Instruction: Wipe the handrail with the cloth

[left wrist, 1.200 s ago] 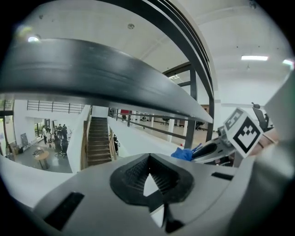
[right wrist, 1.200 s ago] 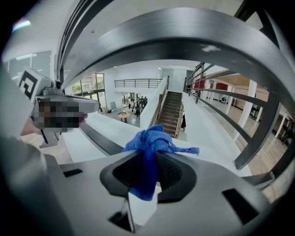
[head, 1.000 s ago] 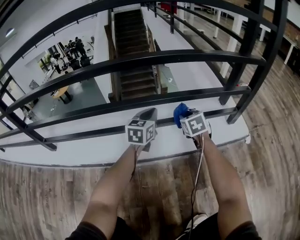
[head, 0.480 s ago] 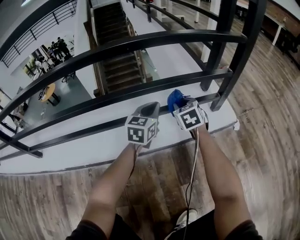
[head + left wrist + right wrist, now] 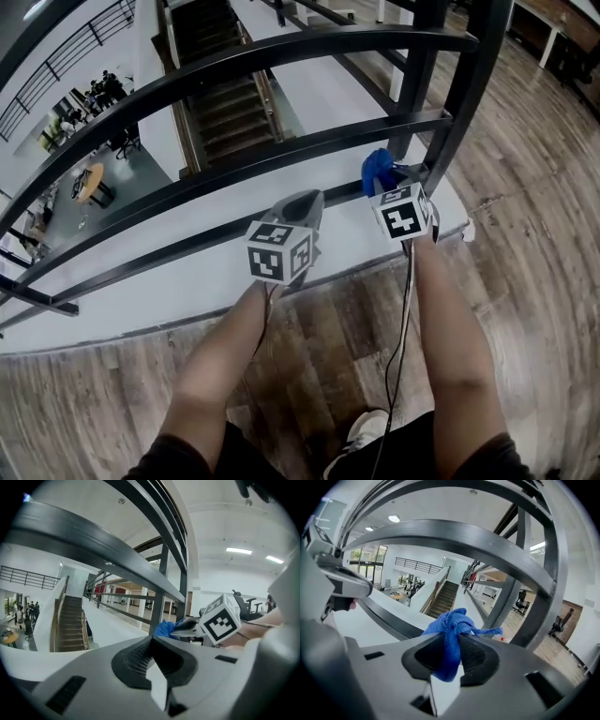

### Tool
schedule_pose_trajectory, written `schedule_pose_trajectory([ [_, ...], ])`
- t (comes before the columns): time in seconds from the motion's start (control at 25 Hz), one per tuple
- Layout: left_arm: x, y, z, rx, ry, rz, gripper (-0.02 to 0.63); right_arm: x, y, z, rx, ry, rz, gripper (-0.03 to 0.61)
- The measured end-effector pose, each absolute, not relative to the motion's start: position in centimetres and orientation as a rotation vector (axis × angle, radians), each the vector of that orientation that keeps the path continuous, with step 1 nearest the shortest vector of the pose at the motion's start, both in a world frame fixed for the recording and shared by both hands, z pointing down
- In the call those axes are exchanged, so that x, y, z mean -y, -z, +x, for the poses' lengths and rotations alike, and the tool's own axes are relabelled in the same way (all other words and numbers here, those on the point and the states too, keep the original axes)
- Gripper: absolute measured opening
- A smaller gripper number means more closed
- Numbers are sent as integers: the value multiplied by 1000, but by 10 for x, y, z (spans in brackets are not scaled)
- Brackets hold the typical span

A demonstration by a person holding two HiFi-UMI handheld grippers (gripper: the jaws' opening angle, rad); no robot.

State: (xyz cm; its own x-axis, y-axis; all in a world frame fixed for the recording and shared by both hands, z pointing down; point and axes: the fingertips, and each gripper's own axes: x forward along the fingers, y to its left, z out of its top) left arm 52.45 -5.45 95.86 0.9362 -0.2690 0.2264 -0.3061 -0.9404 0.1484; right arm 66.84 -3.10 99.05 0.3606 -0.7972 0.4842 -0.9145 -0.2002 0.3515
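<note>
A black metal handrail (image 5: 234, 61) with several horizontal bars runs across the head view above a white ledge. My right gripper (image 5: 386, 178) is shut on a bunched blue cloth (image 5: 379, 171), which sits against a lower bar (image 5: 234, 231) close to the upright post (image 5: 473, 89). In the right gripper view the blue cloth (image 5: 452, 630) is pinched between the jaws, below a thick bar (image 5: 454, 538). My left gripper (image 5: 302, 208) is shut and empty, its tip over the same lower bar, left of the cloth. The left gripper view shows the cloth (image 5: 165, 628) and the other gripper's marker cube (image 5: 219, 619).
Beyond the rail is an open drop to a staircase (image 5: 217, 94) and a lower floor with people (image 5: 98, 89). A white ledge (image 5: 141, 291) lies under the rail. Wooden floor (image 5: 525, 234) spreads to the right and behind. A cable (image 5: 401, 347) hangs along my right forearm.
Both grippers have shifted right along the rail; the right one with the cloth now sits nearer the upright post. The view has swung right too.
</note>
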Motion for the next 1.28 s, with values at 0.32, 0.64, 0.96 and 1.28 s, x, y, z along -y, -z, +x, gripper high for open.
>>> schedule_pose_trajectory([
  [0.32, 60, -957, 520, 443, -299, 2904, 5, -2, -992, 725, 1310, -298, 2240, 94],
  [0.64, 68, -957, 505, 445, -313, 2903, 5, -21, -992, 758, 1231, -348, 2335, 94],
  [0.96, 90, -935, 442, 402, -315, 2962, 5, 21, -953, 691, 1532, -272, 2305, 94],
  [1.28, 124, -890, 302, 548, -199, 2947, 5, 58, -922, 550, 1758, -229, 2243, 94],
])
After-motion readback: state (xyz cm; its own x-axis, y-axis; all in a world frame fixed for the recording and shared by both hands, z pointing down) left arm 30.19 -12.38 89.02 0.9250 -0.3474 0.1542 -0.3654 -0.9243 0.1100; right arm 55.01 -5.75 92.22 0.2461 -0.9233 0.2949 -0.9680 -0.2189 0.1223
